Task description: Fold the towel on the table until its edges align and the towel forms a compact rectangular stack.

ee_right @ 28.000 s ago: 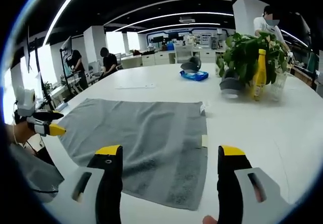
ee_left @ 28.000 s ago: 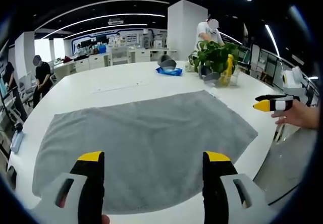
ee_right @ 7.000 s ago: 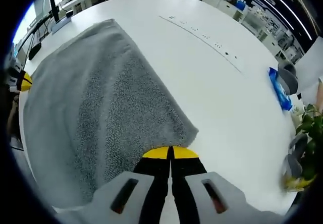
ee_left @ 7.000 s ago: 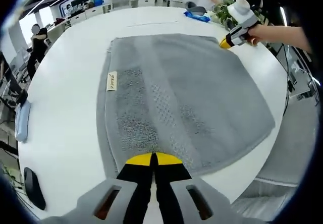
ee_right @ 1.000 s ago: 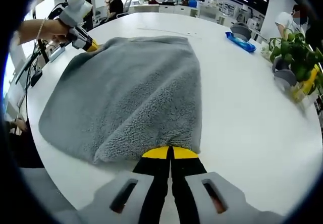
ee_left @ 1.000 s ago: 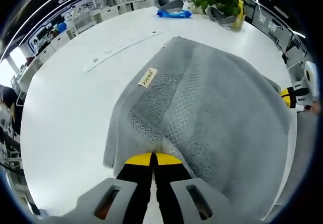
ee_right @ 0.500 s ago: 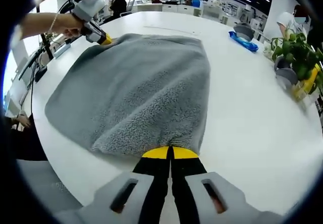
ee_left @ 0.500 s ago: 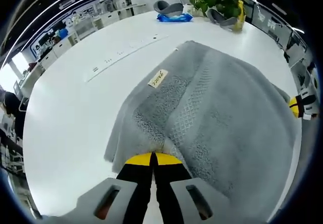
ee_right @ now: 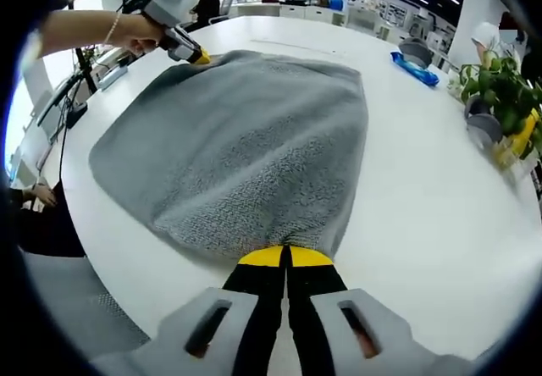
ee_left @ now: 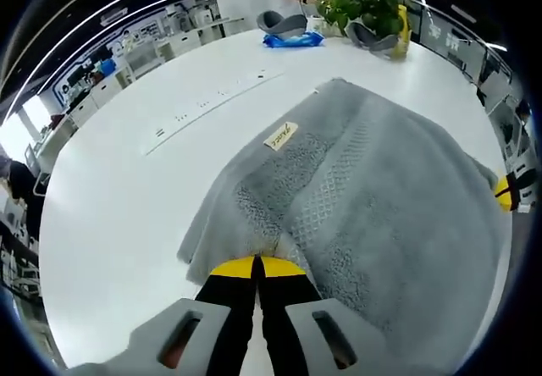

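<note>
rough grey terry-cloth towel (ee_left: 381,198) on a smooth, glossy white table (ee_left: 118,181)

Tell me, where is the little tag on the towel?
In the left gripper view, the small tan tag sits on the grey towel, near its left edge, up ahead of the left gripper pinching the towel's corner.

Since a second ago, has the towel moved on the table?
Yes. In the left gripper view the towel, clamped in the left gripper, has its far edge closer to the blue packet and plant.
</note>
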